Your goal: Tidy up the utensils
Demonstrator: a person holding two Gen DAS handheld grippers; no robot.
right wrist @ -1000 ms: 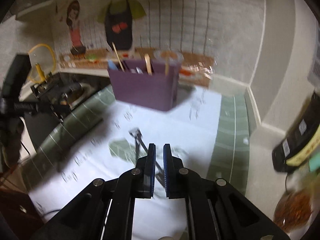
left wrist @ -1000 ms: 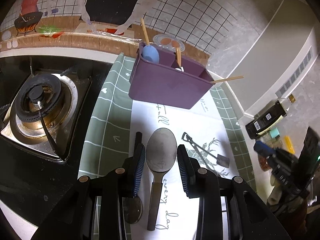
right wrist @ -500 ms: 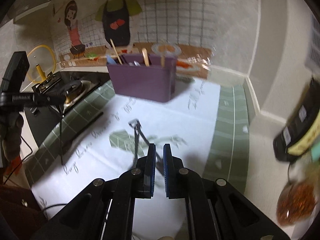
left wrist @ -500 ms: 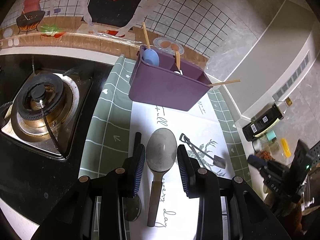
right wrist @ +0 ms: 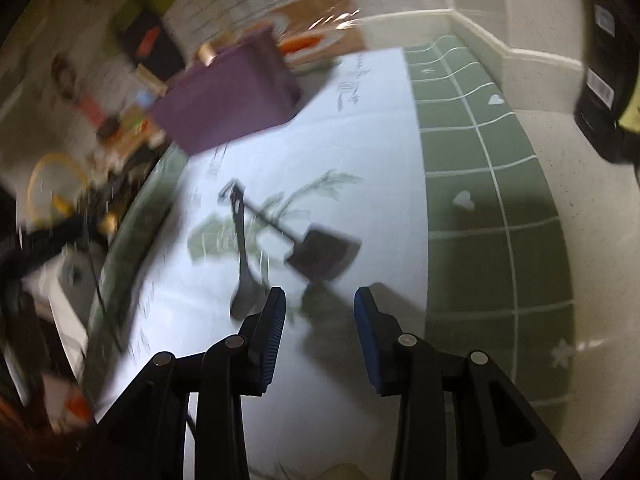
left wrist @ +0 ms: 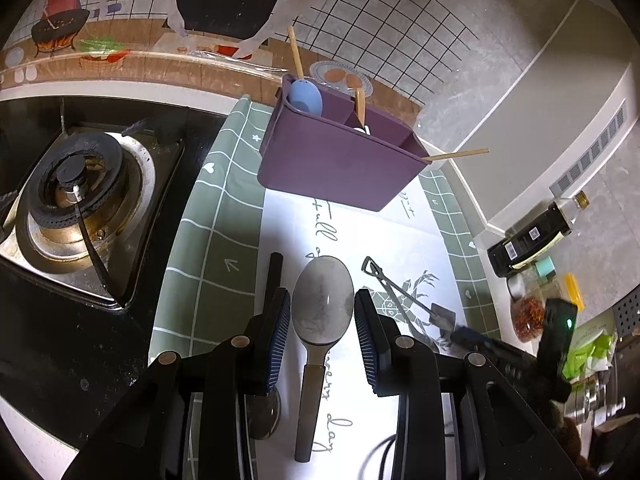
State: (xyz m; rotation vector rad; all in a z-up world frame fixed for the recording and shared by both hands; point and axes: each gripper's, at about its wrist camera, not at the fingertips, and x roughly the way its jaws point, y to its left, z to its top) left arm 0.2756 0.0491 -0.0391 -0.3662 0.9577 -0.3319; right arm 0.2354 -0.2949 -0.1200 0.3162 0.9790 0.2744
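- Two utensil groups left on the printed mat point(left wrist: 208, 240); purple caddy point(left wrist: 340, 168) at its far end holds a blue spoon point(left wrist: 306, 96) and some wooden-handled pieces.
- Step in hand: pickup phase, one target per gripper, nothing lifted yet by the look of it.
- Left gripper point(left wrist: 322, 300): about half open, pads flanking the bowl of the large grey spoon point(left wrist: 322, 308), handle running back toward the camera. Pads right at the bowl's edges; contact or hair gap not resolvable. Spoon apparently lying on the mat.
- Smaller black-handled spoon point(left wrist: 262, 420) just beside it, partly under the left finger.
- Right gripper point(right wrist: 320, 300): jaws just opened wide, nothing between them. Aimed down at the shovel-shaped spoon point(right wrist: 320, 256), just ahead of the tips and near the mat's right side. View heavily motion-blurred.
- Second dark utensil point(right wrist: 242, 280) meeting the shovel's handle end; type unclear in the blur.
- Next, likely: bring the right jaws down around the shovel's shaft or blade only, clear of that neighbour, then close.
- Left side: firm squeeze on the spoon, lift, carry to a free caddy compartment, drop in handle-up or bowl-up to match.
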